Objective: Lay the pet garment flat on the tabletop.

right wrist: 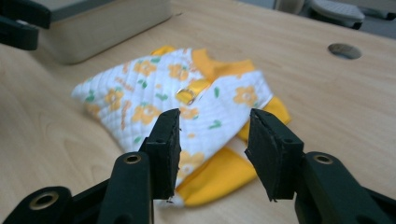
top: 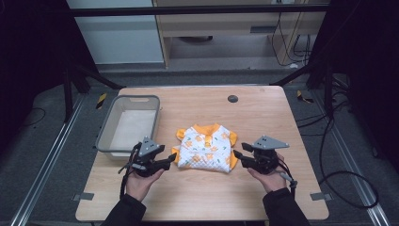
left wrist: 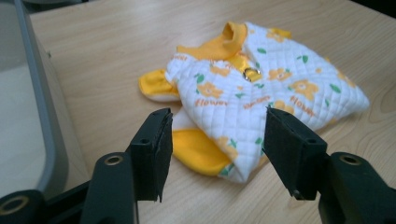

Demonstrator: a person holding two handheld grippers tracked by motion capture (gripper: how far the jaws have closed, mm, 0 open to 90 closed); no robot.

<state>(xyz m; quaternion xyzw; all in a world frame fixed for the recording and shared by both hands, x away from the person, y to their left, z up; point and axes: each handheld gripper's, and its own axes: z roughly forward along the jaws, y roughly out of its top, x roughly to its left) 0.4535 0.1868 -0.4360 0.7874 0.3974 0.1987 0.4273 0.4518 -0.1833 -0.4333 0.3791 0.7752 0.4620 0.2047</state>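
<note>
Two grippers, left (top: 171, 161) and right (top: 238, 155), are gaping empty either side of one garment (top: 207, 147); one basket (top: 104, 141) is sitting beyond the left, its contents unclear.

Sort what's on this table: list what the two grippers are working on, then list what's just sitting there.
In play:
- small garment, white quilted with orange flowers
- left hand-held gripper, open, at its left edge
- right hand-held gripper, open, at its right edge

Possibly next, untouched now:
- grey bin, apparently empty

Lying about:
- cable hole in the table
</note>
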